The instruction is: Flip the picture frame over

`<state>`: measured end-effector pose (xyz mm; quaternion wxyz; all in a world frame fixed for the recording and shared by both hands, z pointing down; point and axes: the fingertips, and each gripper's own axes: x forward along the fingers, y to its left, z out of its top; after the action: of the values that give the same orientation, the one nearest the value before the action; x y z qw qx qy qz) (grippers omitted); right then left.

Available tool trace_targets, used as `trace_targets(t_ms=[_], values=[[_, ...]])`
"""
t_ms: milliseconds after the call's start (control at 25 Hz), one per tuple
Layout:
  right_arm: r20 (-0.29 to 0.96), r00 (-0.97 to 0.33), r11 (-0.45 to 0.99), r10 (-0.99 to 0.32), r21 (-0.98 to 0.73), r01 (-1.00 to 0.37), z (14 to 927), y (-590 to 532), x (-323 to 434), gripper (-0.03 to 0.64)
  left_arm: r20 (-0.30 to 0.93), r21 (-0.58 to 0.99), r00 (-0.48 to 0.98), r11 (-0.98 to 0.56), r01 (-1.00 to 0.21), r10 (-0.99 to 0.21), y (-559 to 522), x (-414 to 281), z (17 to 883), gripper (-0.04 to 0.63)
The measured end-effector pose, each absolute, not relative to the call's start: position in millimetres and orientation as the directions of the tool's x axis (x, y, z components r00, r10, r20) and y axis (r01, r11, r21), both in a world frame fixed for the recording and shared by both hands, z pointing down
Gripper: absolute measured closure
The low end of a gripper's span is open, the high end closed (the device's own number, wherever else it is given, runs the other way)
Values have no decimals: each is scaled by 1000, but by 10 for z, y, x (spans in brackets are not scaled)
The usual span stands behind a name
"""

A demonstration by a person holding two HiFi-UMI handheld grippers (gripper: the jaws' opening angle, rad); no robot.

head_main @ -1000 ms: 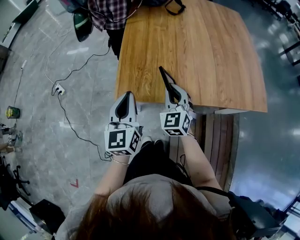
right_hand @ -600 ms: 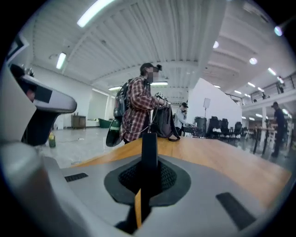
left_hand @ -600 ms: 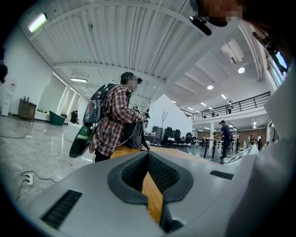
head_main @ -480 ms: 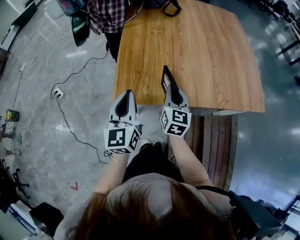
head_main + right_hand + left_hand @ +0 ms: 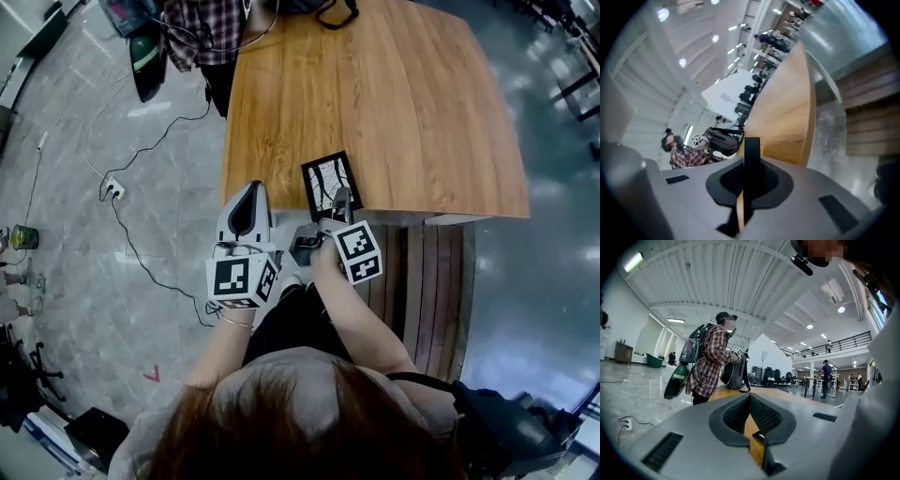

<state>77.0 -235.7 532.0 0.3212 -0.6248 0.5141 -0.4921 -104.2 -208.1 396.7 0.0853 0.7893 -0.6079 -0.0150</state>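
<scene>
The picture frame, black-rimmed with a black-and-white picture, lies picture side up at the near edge of the wooden table. My right gripper is shut on the frame's near rim, and its marker cube is rolled over to the right. In the right gripper view the frame's black edge stands clamped between the pads. Whether the frame rests fully on the wood I cannot tell. My left gripper hovers just left of the frame at the table's edge, shut and holding nothing.
A person in a plaid shirt with a backpack stands at the table's far left corner. A black bag sits at the far edge. A cable and socket strip lie on the floor at left. Wooden slats lie below at right.
The right gripper rolled over and came down toward the near edge. The frame went from standing on edge, thin side toward me, to lying flat with the picture up. The left gripper stayed put.
</scene>
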Motion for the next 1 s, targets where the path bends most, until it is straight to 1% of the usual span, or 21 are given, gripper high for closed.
trace_targets(t_ms=[120, 240, 480, 760, 880, 1000], values=[[338, 40, -340, -940, -935, -104, 5550, -2214, 809, 591, 84, 147, 268, -254, -956, -960, -2046, -1032, 3984, 589], [335, 75, -337, -939, -941, -14, 5652, -2097, 786, 591, 89, 133, 282, -269, -954, -955, -1985, -1048, 3991, 589], [291, 110, -290, -950, -957, 27, 5738, -2021, 689, 591, 111, 107, 299, -288, -952, -948, -1910, -1088, 4038, 589], [143, 123, -138, -982, -989, 54, 5891, -2017, 633, 589, 112, 80, 320, -313, -946, -941, -1906, -1155, 4069, 589], [125, 143, -116, -982, -991, 72, 5892, -2011, 623, 589, 119, 72, 330, -324, -943, -936, -1901, -1151, 4114, 589], [102, 146, -94, -984, -994, 59, 5894, -2021, 654, 591, 124, 72, 338, -331, -941, -933, -1892, -1153, 4151, 589]])
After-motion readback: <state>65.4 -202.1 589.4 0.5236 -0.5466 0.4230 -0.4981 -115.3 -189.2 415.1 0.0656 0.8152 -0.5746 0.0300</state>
